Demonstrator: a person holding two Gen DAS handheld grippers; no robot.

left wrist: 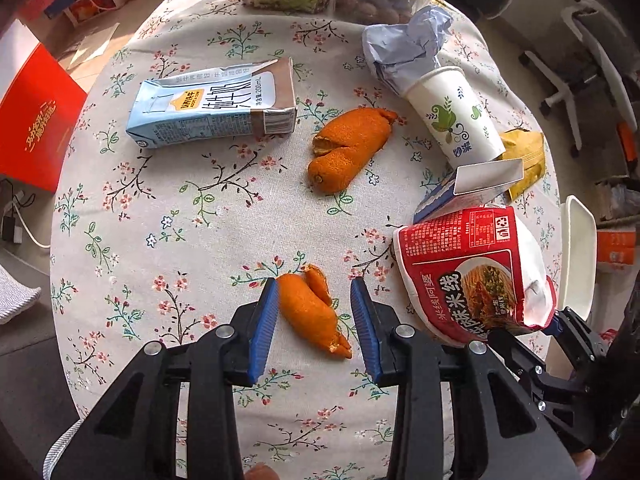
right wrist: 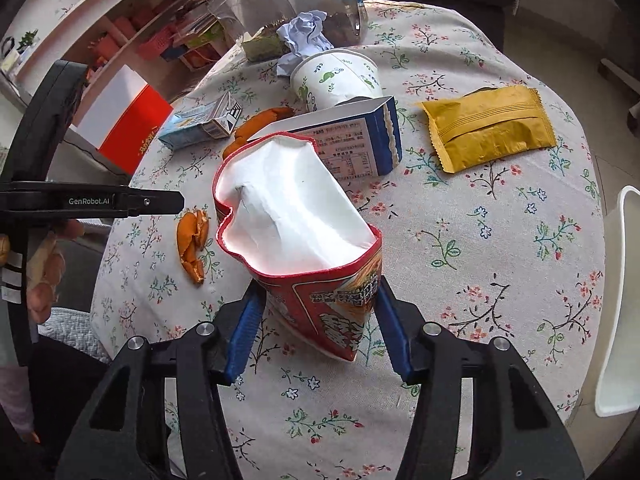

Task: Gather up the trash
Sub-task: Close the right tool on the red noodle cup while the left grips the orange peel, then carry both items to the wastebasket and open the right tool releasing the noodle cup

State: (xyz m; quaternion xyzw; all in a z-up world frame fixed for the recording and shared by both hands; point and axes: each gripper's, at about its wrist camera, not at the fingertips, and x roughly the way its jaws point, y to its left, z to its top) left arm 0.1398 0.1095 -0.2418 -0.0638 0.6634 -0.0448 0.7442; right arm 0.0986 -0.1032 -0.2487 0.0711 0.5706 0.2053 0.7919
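Table under a floral cloth, littered with trash. Biggest item is the crumpled red noodle cup, tipped on its side near the right edge. The right gripper pinches its base; both blue pads touch the printed wall. Behind it lie a blue box, a paper cup on its side and a yellow packet. At the far left lies a milk carton.

Smaller: two orange peels. The large peel lies mid-table. The near peel sits between the pads of the left gripper, which stands spread; the left pad touches the peel, the right pad is clear of it.

Risks, as judged:
- Cup wall is already crushed. More squeeze could fold it further and let it slip out.
- Near peel is curled and off-centre. Closing could push it sideways, or snag the cloth.
- The two grippers are close together; a collision is possible.

View differences:
- Right wrist shows the cup's white interior, the yellow packet whole, and a hand on the left tool.
- Left wrist shows the peel between the pads and the carton's label.
- No bin is visible in either.
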